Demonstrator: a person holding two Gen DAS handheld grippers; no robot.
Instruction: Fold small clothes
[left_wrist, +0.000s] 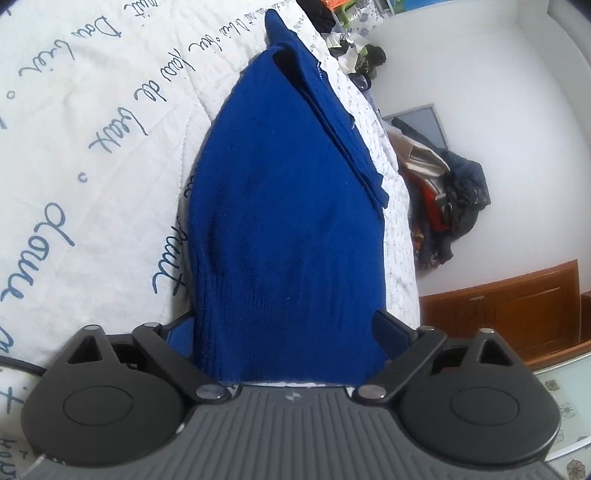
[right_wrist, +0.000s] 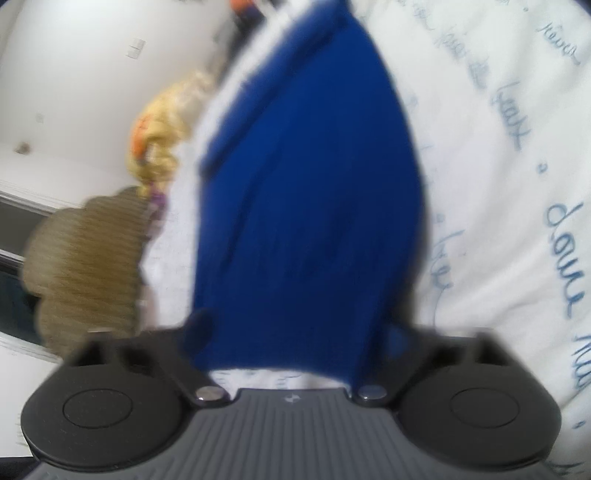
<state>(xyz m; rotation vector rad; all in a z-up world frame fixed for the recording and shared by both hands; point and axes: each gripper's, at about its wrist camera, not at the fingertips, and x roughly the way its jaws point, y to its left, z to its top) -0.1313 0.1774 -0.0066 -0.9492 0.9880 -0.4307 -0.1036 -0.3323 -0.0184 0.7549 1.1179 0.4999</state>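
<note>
white quilted bedding printed with blue cursive lettering (left_wrist: 92, 155) forms the work surface in both wrist views. a royal-blue knitted garment (left_wrist: 280, 221) is laid on this bedding, stretched away from each camera in a long tapering shape. in the left wrist view a folded flap of the same blue knit is seen along the garment's right edge, toward the far end.

the left gripper (left_wrist: 288, 325) is seen with its jaws set wide. the near end of the garment is draped between the two black fingers (left_wrist: 391, 328) and fills the gap; whether the pads press on the cloth cannot be told.

the right gripper (right_wrist: 295, 332) is shown in a blurred picture. its two dark fingers (right_wrist: 199, 328) are seen at either side of the garment's near edge, with the blue knit lying between them. how far the jaws stand apart, and whether the cloth is clamped, cannot be told from this view.

beyond the bed edge in the left wrist view, a white wall (left_wrist: 498, 74), a heap of dark and mixed-colour clothing (left_wrist: 450, 199) and a reddish-brown wooden cabinet (left_wrist: 517, 310) are visible. in the right wrist view, a yellow and orange soft item (right_wrist: 159, 144) and an olive-brown textured shape (right_wrist: 88, 266) are seen left of the bedding, too blurred to be identified.
</note>
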